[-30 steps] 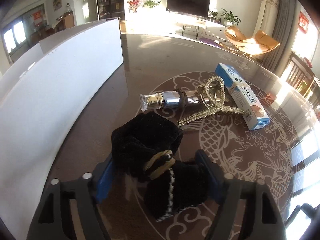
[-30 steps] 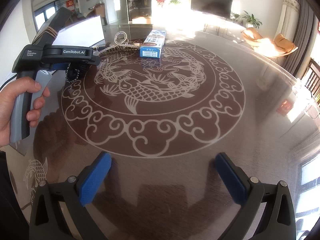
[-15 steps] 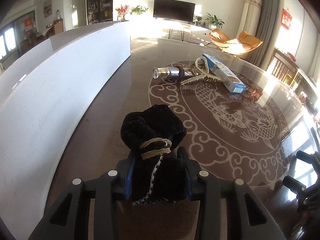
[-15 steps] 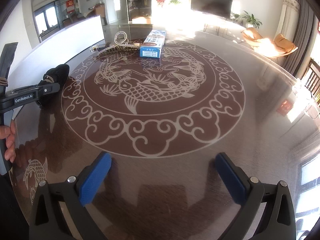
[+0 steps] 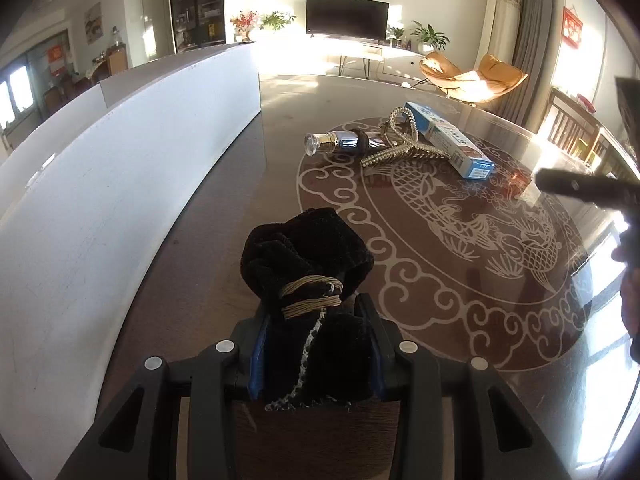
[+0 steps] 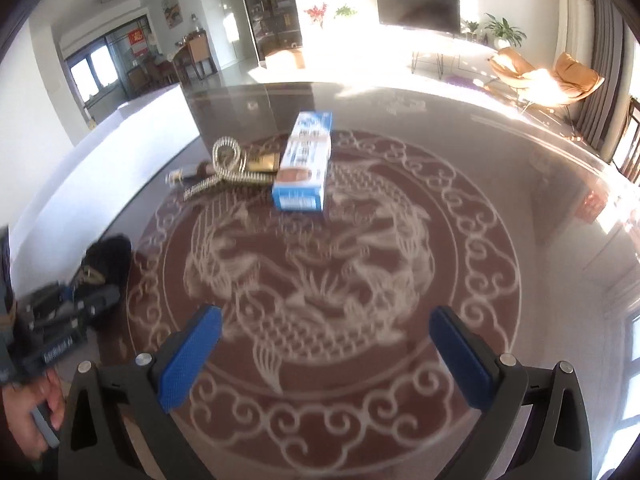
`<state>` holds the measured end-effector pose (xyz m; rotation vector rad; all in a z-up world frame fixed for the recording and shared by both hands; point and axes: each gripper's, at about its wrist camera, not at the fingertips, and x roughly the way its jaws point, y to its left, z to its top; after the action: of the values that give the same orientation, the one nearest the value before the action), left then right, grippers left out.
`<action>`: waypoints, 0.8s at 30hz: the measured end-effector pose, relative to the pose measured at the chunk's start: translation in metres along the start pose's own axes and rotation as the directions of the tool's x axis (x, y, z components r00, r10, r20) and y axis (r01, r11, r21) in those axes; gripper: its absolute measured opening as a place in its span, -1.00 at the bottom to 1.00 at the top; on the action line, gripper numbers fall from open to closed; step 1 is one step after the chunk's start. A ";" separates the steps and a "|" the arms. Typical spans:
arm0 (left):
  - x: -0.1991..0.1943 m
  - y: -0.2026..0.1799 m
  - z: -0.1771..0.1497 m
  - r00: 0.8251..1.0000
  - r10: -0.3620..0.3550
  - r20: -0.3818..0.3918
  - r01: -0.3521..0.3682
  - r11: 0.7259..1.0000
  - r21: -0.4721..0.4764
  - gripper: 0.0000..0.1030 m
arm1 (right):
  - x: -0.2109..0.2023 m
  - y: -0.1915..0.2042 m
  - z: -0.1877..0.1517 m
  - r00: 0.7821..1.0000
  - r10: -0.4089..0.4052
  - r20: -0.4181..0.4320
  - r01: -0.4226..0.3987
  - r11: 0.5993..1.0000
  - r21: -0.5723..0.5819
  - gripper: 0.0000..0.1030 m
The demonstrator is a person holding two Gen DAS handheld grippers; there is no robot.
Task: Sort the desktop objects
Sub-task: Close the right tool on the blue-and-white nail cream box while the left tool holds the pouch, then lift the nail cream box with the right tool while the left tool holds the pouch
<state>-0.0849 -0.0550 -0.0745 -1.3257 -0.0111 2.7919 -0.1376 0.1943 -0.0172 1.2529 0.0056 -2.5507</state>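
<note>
Now | left gripper (image 5: 316,344) clamped on black pouch (image 5: 306,264) | right gripper (image 6: 326,354) agape, empty, over table (image 6: 500,168) | box (image 6: 306,160), chain (image 6: 228,168), bottle (image 5: 340,142) clustered beyond

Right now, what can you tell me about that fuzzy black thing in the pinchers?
The fuzzy black pouch looks like soft velvet. Tan cord winds around its middle, and a thin line of pale stitching runs down its lower half. The left gripper squeezes that lower half between its blue pads, while the puffy top sticks out ahead, beside the white board.
</note>
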 end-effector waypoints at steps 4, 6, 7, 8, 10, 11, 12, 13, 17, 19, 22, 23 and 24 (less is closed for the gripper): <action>0.000 0.000 0.001 1.000 -0.001 0.000 0.001 1.000 0.000 -0.23 | 0.053 0.001 0.076 0.999 -0.031 -0.019 0.031 0.999 0.025 0.95; 0.000 -0.001 0.001 1.000 0.002 -0.001 -0.002 1.000 0.002 -0.23 | 0.084 0.000 0.096 0.997 -0.026 -0.076 0.031 0.997 0.066 0.79; 0.000 0.000 0.000 1.000 0.002 -0.001 -0.002 1.000 0.003 -0.23 | 0.099 0.001 0.101 0.994 -0.022 -0.108 0.031 0.996 0.081 0.76; 0.000 0.000 0.000 1.000 0.002 -0.001 -0.002 1.000 0.003 -0.23 | 0.111 0.002 0.104 0.991 -0.019 -0.136 0.031 0.996 0.089 0.73; 0.000 0.000 0.000 1.000 -0.001 0.000 0.001 1.000 0.001 -0.23 | 0.123 0.009 0.105 0.989 -0.049 -0.138 0.059 0.996 0.067 0.57; 0.000 0.000 0.000 1.000 -0.003 0.000 0.003 1.000 -0.001 -0.23 | 0.125 0.015 0.105 0.990 -0.053 -0.131 0.058 0.998 0.038 0.30; 0.000 0.000 0.000 1.000 -0.005 0.000 0.005 1.000 -0.003 -0.23 | 0.125 0.022 0.104 0.989 -0.069 -0.128 0.069 0.998 -0.002 0.04; 0.000 0.000 0.000 1.000 -0.007 0.000 0.007 1.000 -0.004 -0.23 | 0.123 0.029 0.101 0.989 -0.072 -0.126 0.068 0.997 -0.040 -0.20; -0.001 0.001 0.000 1.000 -0.018 0.002 0.018 1.000 -0.013 -0.23 | 0.099 0.058 0.067 0.989 -0.045 -0.143 0.022 0.987 -0.161 -0.20; -0.001 0.002 0.000 1.000 -0.027 0.004 0.027 0.999 -0.020 -0.23 | 0.080 0.067 0.039 0.989 -0.038 -0.143 0.008 0.979 -0.204 -0.19; -0.002 0.004 0.000 0.998 -0.062 0.009 0.062 0.998 -0.033 -0.23 | 0.052 0.074 0.000 0.989 0.003 -0.149 -0.040 0.969 -0.243 -0.20; -0.003 0.005 0.000 0.997 -0.072 0.009 0.073 0.997 -0.036 -0.23 | 0.043 0.074 -0.013 0.988 0.022 -0.151 -0.060 0.966 -0.252 -0.20; -0.004 0.005 -0.001 0.997 -0.078 0.008 0.078 0.996 -0.036 -0.23 | 0.035 0.072 -0.025 0.988 0.030 -0.151 -0.068 0.965 -0.255 -0.20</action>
<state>-0.0820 -0.0604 -0.0718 -1.2938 -0.1114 2.7441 -0.1192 0.1196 -0.0503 1.3127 0.3255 -2.3190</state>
